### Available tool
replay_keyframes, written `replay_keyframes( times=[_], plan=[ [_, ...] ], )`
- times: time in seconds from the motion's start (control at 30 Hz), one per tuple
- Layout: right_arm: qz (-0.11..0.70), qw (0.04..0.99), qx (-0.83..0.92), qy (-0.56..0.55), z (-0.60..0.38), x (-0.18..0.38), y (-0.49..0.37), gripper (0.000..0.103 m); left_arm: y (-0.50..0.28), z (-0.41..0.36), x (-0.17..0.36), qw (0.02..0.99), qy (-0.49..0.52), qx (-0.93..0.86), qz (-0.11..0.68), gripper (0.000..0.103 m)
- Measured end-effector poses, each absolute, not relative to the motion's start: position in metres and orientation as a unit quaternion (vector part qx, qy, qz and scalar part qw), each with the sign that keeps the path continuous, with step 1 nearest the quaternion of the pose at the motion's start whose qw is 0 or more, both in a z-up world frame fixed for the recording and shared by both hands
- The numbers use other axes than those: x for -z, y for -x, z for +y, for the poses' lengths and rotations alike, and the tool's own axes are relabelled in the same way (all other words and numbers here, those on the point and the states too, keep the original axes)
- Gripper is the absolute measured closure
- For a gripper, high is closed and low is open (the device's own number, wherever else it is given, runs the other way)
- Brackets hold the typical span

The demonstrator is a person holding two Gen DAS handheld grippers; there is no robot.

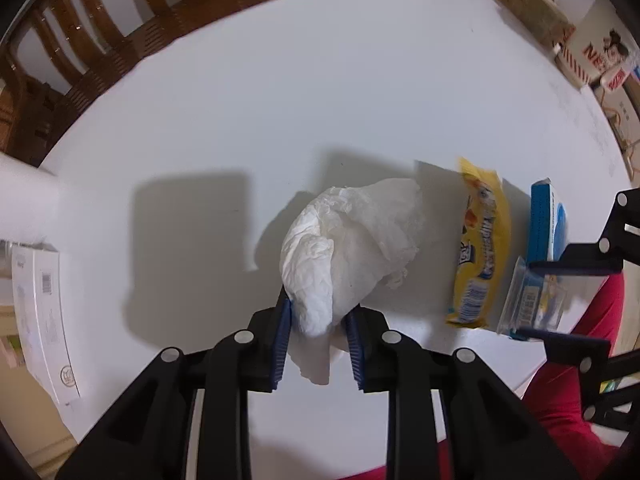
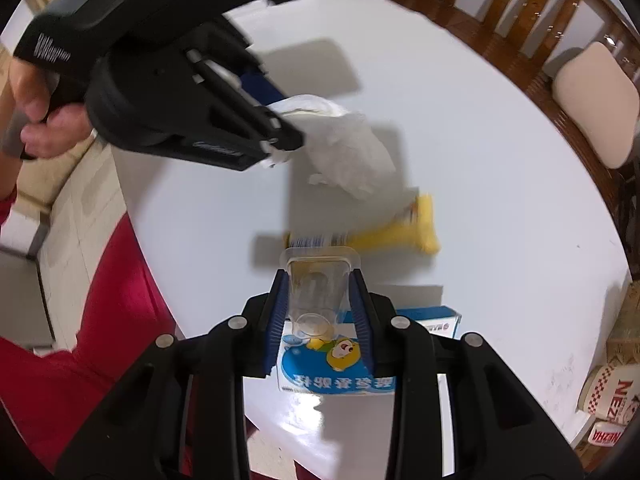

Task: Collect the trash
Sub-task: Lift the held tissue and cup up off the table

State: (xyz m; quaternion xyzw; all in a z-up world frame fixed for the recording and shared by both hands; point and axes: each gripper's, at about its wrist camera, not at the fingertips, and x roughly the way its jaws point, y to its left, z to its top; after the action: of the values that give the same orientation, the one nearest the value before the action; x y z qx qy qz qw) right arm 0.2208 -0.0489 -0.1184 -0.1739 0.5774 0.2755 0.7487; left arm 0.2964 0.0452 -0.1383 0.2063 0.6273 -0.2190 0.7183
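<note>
My left gripper (image 1: 318, 334) pinches the crumpled tissue (image 1: 348, 248); my right gripper (image 2: 320, 320) clamps the clear plastic cup (image 2: 318, 290); both grasped, next comes carrying them to a bin.

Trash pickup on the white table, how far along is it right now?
No piece looks binned yet; no bin is in view. In hand: the left gripper pinches the crumpled tissue, and the right gripper clamps the clear plastic cup. Left on the table: the yellow wrapper and blue carton.
</note>
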Motion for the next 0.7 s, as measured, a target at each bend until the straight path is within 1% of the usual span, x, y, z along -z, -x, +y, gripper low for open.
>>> replay_keyframes(
  times=[0.2,0.33,0.47,0.7],
  plan=[
    [0.564,0.771,-0.259,0.138,-0.063,0.101,-0.225,0.072,-0.286,0.042,0.119,0.727,-0.199,0.213,0.622,0.078],
    [0.555,0.784,-0.246,0.131,-0.068,0.091,-0.226,0.072,-0.277,0.044,0.11,0.73,-0.19,0.21,0.622,0.078],
    [0.54,0.797,-0.237,0.133,-0.068,0.077,-0.223,0.072,-0.286,0.047,0.105,0.734,-0.188,0.206,0.619,0.078],
    [0.507,0.824,-0.216,0.131,-0.082,0.048,-0.213,0.072,-0.277,0.05,0.079,0.749,-0.176,0.202,0.606,0.078]
  ],
)
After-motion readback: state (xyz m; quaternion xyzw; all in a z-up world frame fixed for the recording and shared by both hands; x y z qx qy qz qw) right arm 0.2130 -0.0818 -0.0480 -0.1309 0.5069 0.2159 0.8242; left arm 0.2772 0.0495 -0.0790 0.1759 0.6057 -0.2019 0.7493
